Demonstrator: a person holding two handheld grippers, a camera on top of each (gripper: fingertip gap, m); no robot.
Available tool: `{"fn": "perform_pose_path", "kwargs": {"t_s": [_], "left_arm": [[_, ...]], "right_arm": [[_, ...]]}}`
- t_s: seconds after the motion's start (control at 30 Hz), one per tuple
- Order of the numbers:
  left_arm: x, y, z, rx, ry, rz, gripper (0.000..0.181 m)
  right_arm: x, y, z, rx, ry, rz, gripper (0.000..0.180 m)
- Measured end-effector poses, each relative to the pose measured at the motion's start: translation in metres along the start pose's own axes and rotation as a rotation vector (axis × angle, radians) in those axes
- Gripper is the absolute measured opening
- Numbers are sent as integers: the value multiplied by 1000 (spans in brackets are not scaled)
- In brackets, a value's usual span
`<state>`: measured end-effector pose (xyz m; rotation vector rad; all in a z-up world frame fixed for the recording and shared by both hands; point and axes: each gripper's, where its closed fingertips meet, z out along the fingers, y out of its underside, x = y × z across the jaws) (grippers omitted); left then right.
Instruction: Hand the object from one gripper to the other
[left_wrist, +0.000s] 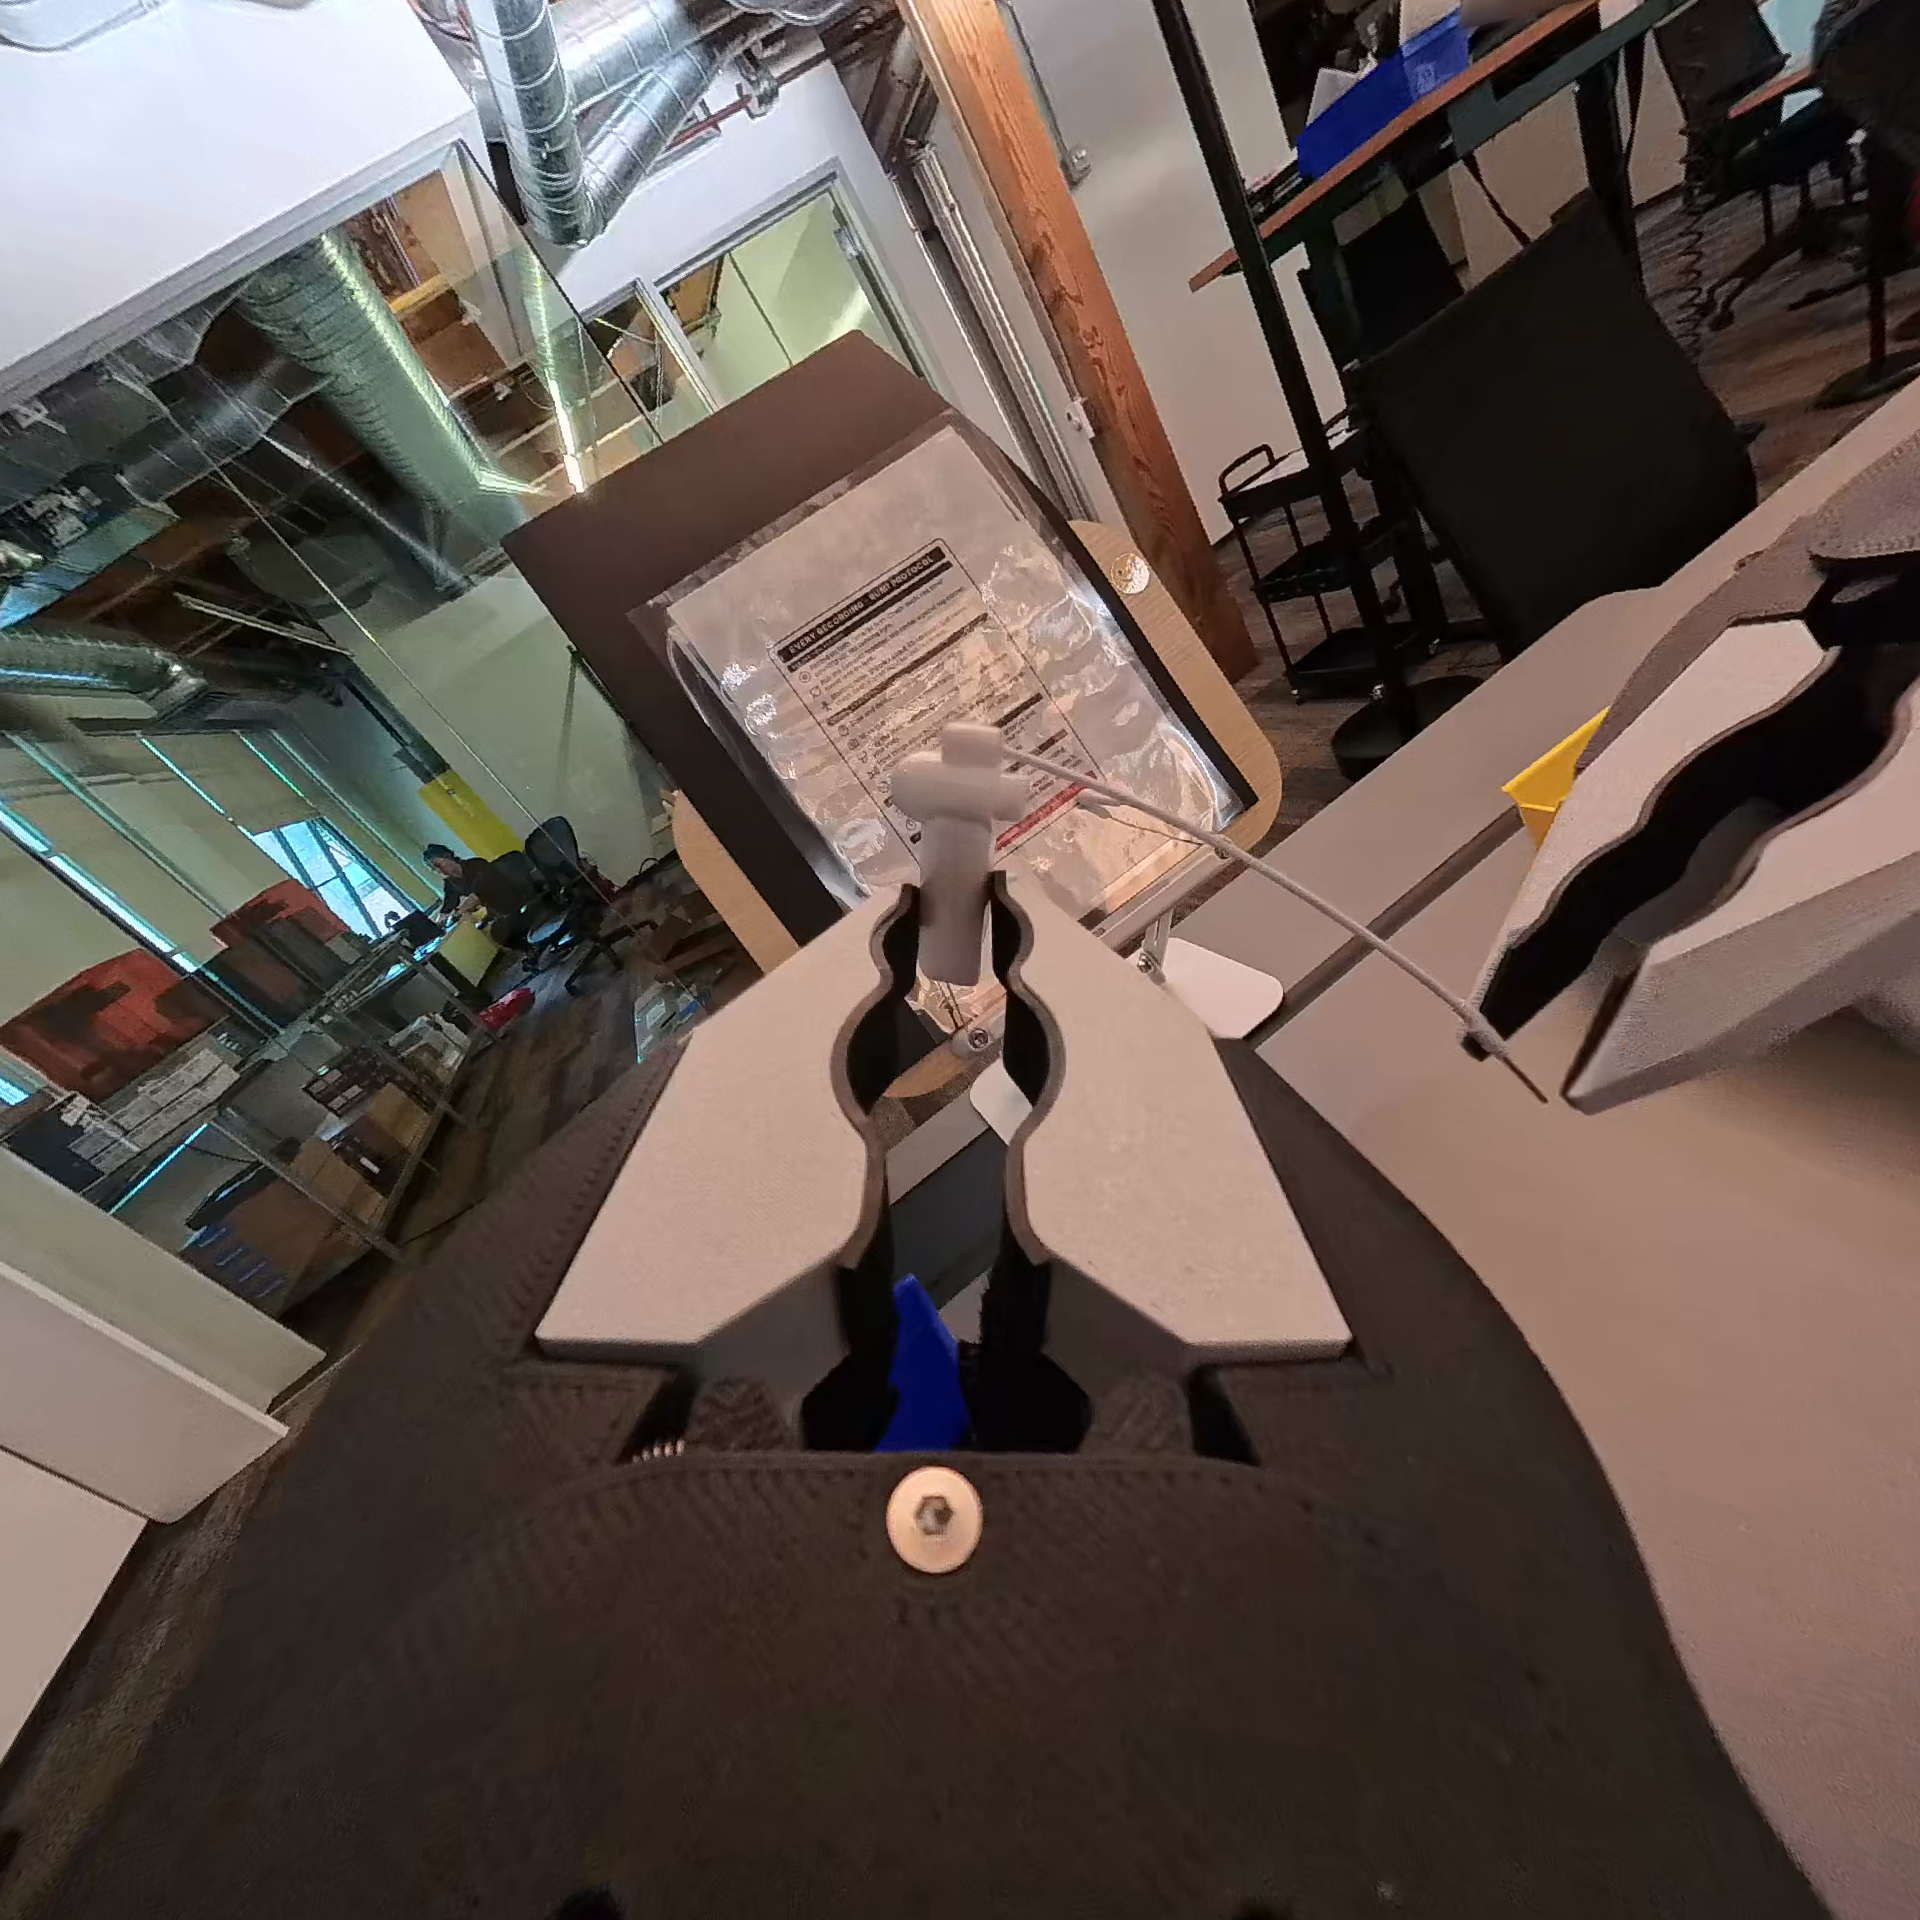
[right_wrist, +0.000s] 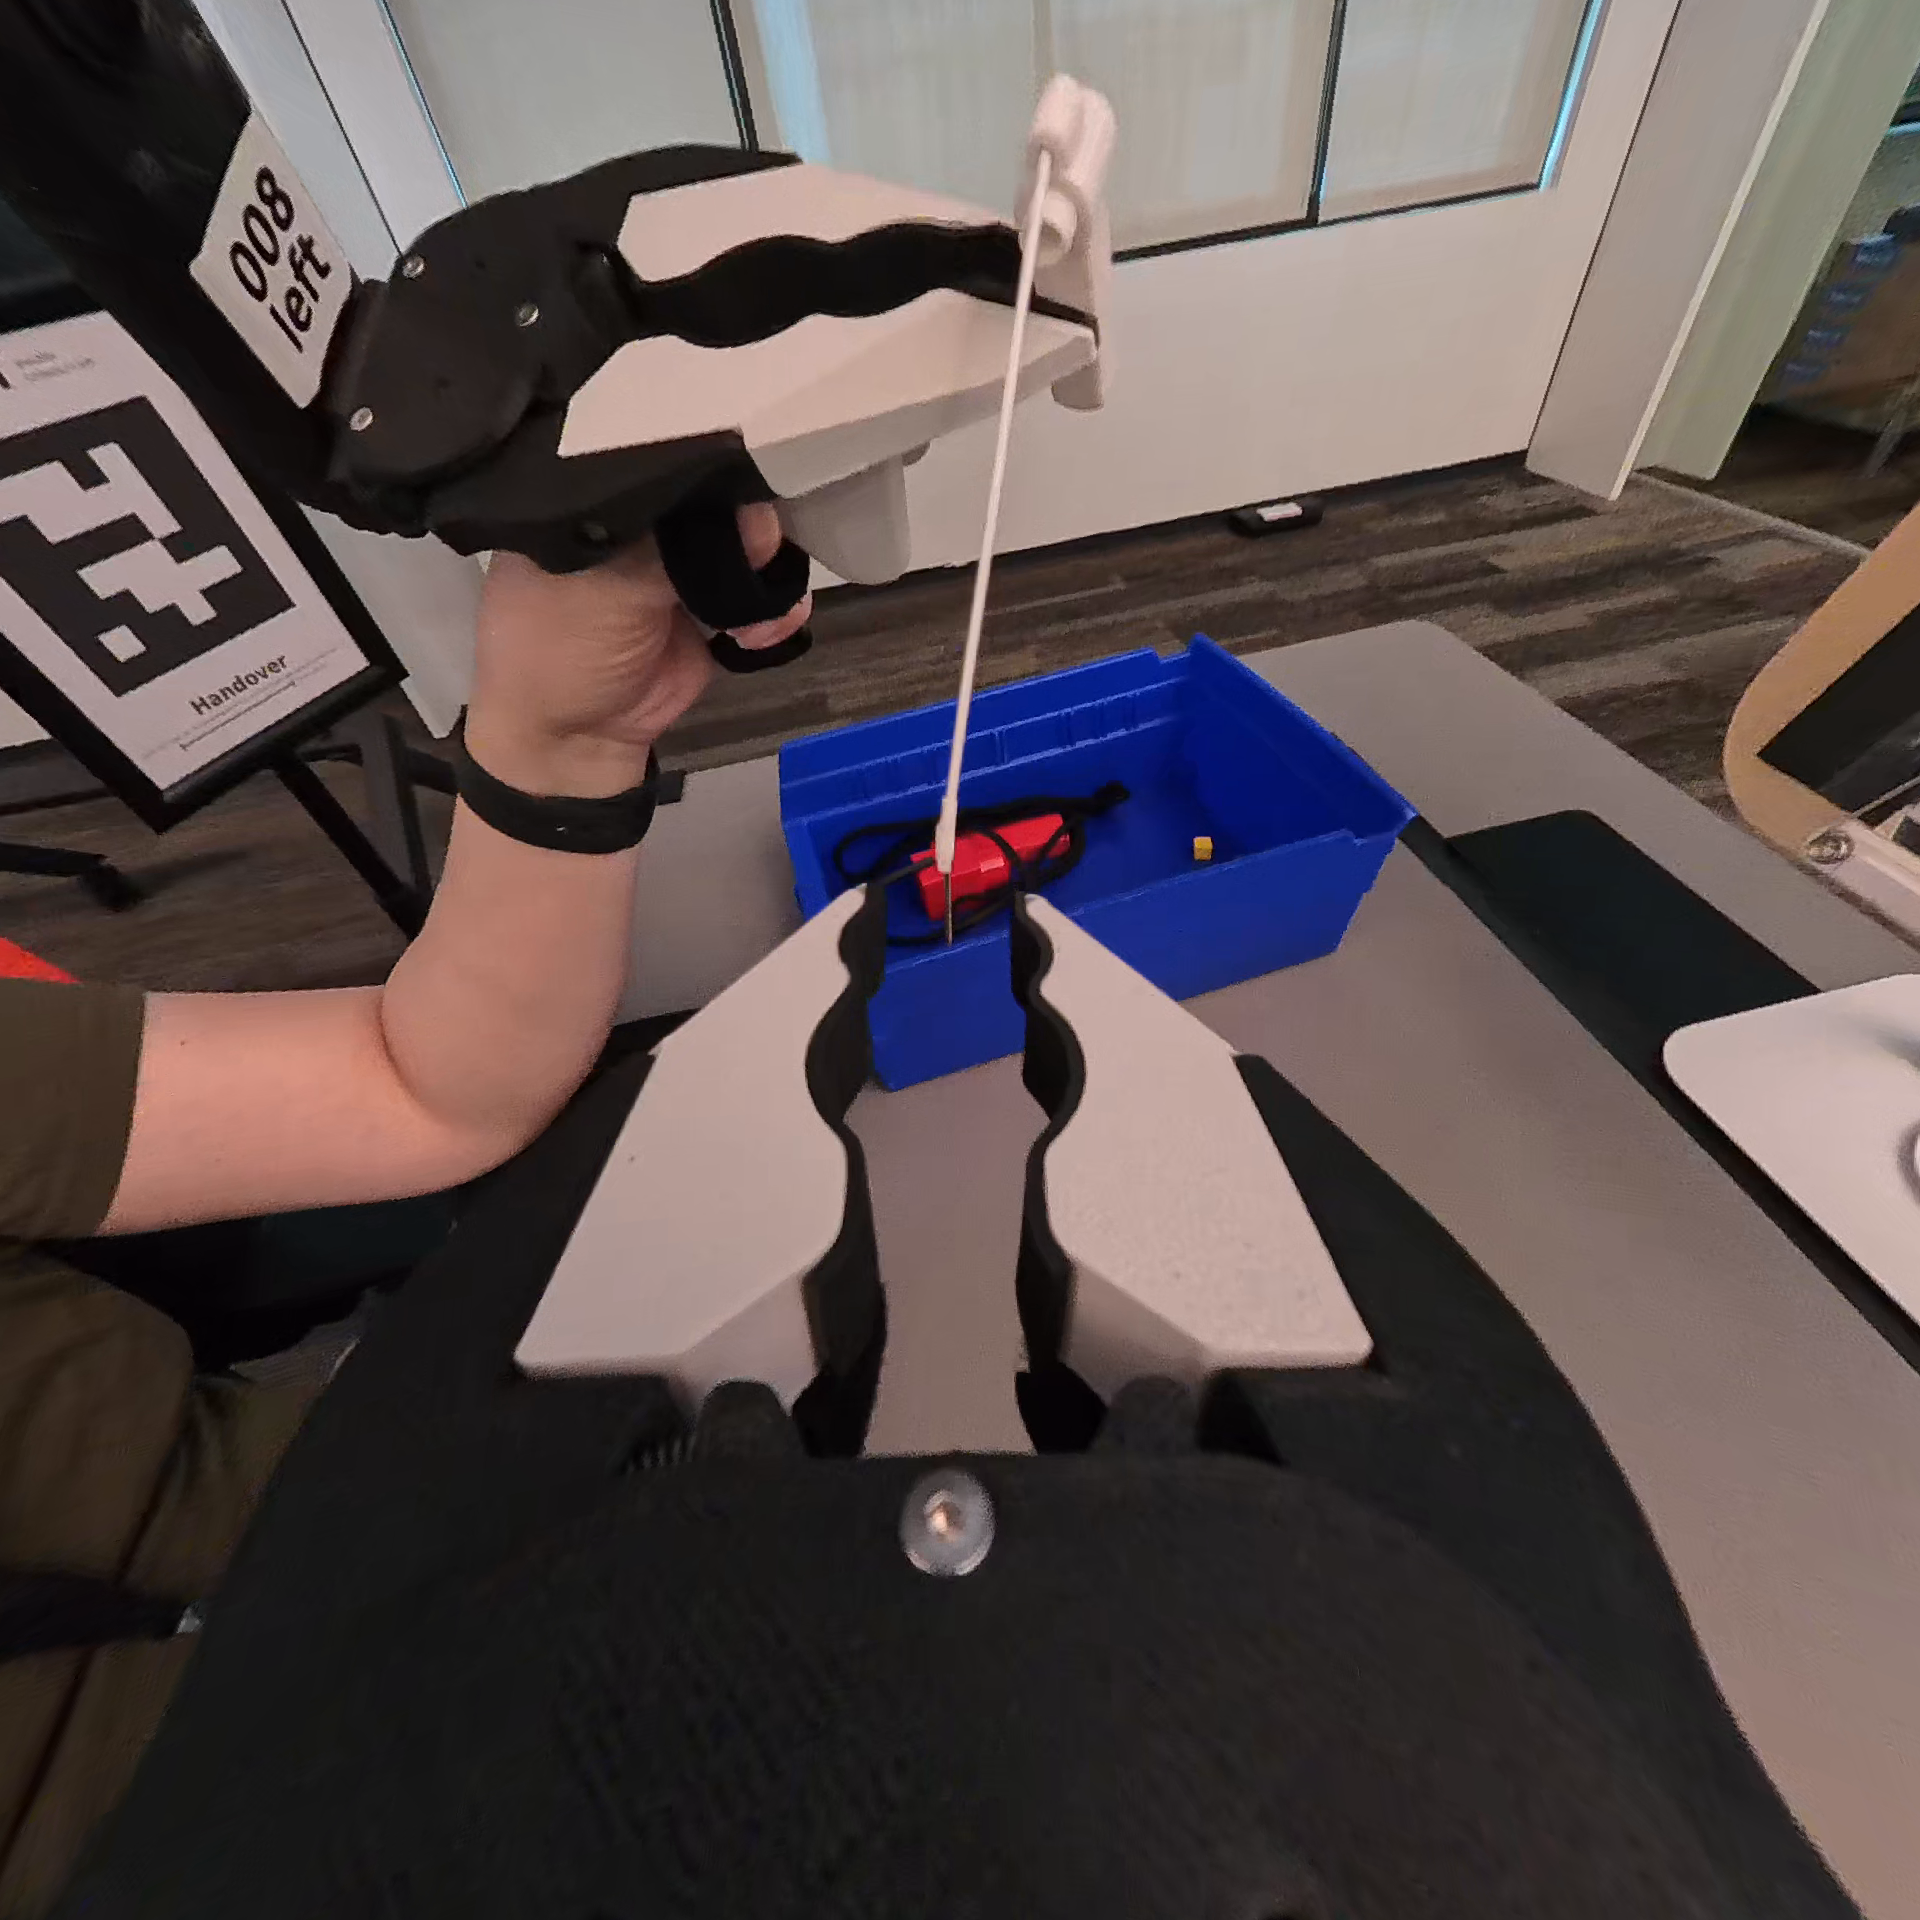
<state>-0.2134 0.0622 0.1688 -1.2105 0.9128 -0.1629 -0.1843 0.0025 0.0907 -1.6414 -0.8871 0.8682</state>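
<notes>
You've got the white plastic tag with its long thin cable and metal pin (right_wrist: 992, 499) raised over the grey bench (right_wrist: 1351, 1091), its chunky head pinched in the left gripper (left_wrist: 951, 914), jaws closed tight on it. The right gripper (right_wrist: 945, 925) sits with jaws partly open and empty, the pin tip dangling right at their mouth. So this looks like the handover itself: next you'd slide forward a touch and close on that cable end, carefully, it's skinny. The right wrist view alone shows the blue plastic bin (right_wrist: 1299, 894) at twelve o'clock, holding a red object; the left view shows the cable bowing towards three o'clock.
</notes>
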Motion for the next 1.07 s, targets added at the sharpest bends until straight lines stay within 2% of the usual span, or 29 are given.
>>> {"fn": "perform_pose_path", "kwargs": {"t_s": [0.1,0.2,0.47,0.63,0.67,0.8,0.97,1.07], "left_arm": [[1,0,0,0,10,-5,12],[2,-1,-1,3,16,-9,12],[3,-5,-3,47,45,-80,12],[2,-4,-5,35,84,-149,51],[1,-4,-6,35,87,-158,53],[2,-9,-13,71,138,-203,53],[8,-15,-20,77,155,-140,51],[23,-23,-24,69,186,-125,27]], "right_arm": [[-5,0,4,9,-32,-9,16],[-2,4,4,-17,-11,-48,0],[3,-8,-7,40,30,-107,0],[16,-24,-23,108,177,-228,0],[19,-28,-28,124,209,-256,0],[27,-37,-44,151,326,-360,0],[33,-38,-55,147,359,-368,0],[33,-44,-59,185,379,-374,0]]}}
